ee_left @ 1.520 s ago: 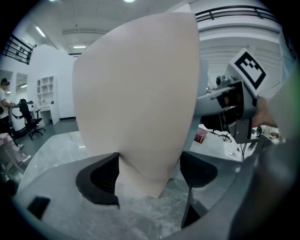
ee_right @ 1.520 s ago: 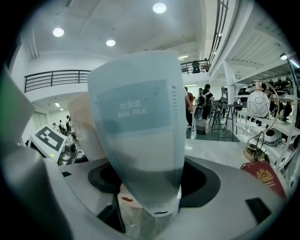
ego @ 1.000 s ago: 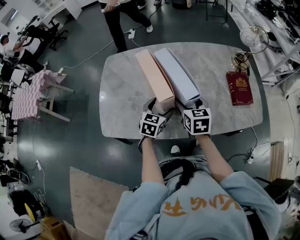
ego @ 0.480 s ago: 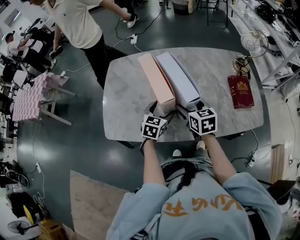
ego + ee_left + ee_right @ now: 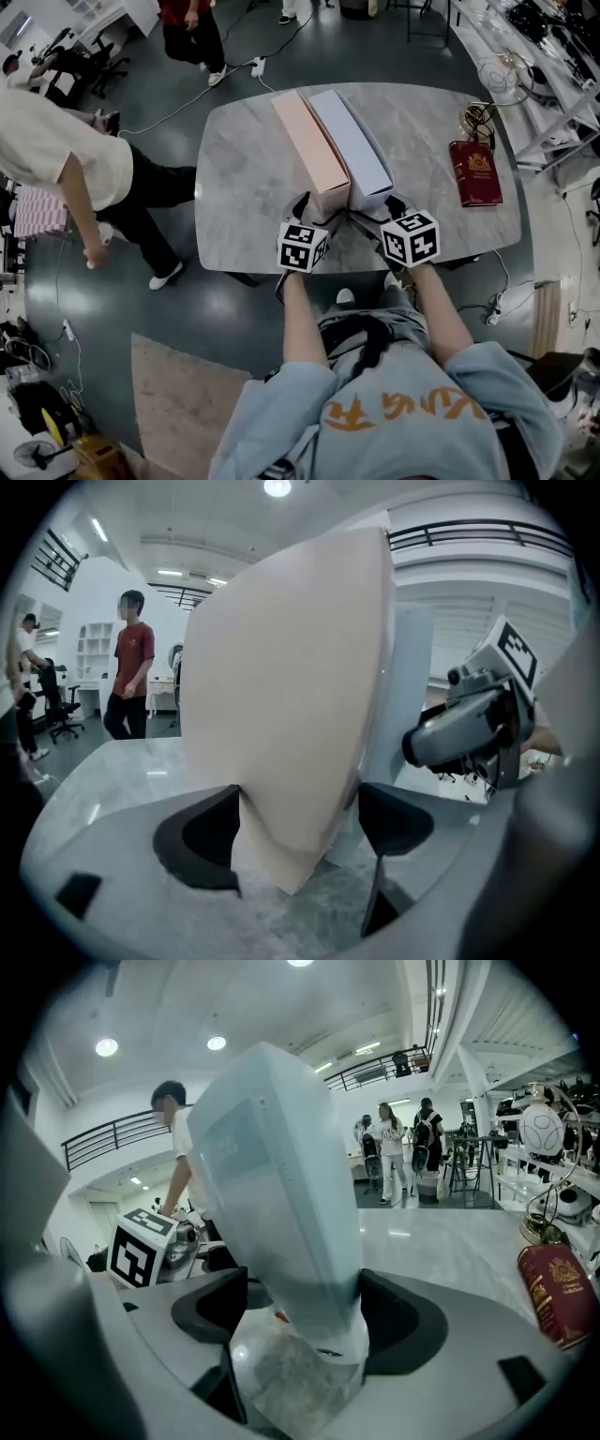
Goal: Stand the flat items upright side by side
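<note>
the pale pink flat box (image 5: 309,150) and the pale blue flat box (image 5: 353,141) stand on their long edges, side by side and seemingly touching, on the grey marble table (image 5: 239,187); that part looks done. the left gripper (image 5: 298,813) is clamped on the pink one's near end. the right gripper (image 5: 305,1307) has just been opening, the blue one loose between its jaws. a dark red book (image 5: 476,173) lies flat, well apart, probably still to do. the grippers hide the boxes' near bottom corners.
</note>
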Demonstrator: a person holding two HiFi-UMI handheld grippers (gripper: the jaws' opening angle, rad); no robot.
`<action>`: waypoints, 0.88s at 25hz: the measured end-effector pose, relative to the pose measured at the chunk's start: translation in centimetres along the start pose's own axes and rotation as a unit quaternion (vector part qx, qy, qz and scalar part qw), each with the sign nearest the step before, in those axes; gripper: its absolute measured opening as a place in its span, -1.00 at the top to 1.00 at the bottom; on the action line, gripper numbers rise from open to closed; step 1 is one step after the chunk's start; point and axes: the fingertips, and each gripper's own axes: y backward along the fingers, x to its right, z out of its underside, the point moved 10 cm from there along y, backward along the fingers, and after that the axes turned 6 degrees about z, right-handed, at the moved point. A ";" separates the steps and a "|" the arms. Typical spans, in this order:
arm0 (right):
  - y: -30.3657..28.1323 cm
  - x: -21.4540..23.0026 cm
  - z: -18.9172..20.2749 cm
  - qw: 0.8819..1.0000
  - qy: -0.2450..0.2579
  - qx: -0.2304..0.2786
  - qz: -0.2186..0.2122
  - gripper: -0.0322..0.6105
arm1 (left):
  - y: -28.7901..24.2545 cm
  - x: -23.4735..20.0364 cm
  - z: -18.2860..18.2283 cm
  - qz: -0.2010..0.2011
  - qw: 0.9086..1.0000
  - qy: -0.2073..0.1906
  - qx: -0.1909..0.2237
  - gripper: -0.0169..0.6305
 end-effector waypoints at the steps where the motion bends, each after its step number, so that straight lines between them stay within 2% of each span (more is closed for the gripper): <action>1: 0.0 0.1 0.5 1.000 0.002 -0.012 -0.001 -0.28 | 0.0 0.1 0.1 0.000 1.000 0.006 0.004 -0.31; 3: -0.2 0.3 1.6 0.999 0.008 -0.031 0.001 -0.27 | 0.1 0.3 0.4 -0.001 1.000 0.015 0.011 -0.27; 9: -0.2 0.5 2.8 0.997 0.011 -0.065 0.037 0.15 | 1.0 0.3 0.9 -0.012 0.999 0.036 0.031 -0.17; 17: 0.2 0.5 3.5 0.993 0.011 -0.075 0.086 0.64 | 3.2 1.2 1.7 -0.047 0.995 0.067 0.051 0.18; 22: -0.5 0.6 3.5 0.994 0.007 -0.073 0.079 0.68 | 4.8 2.2 2.7 -0.076 0.991 0.090 0.066 0.33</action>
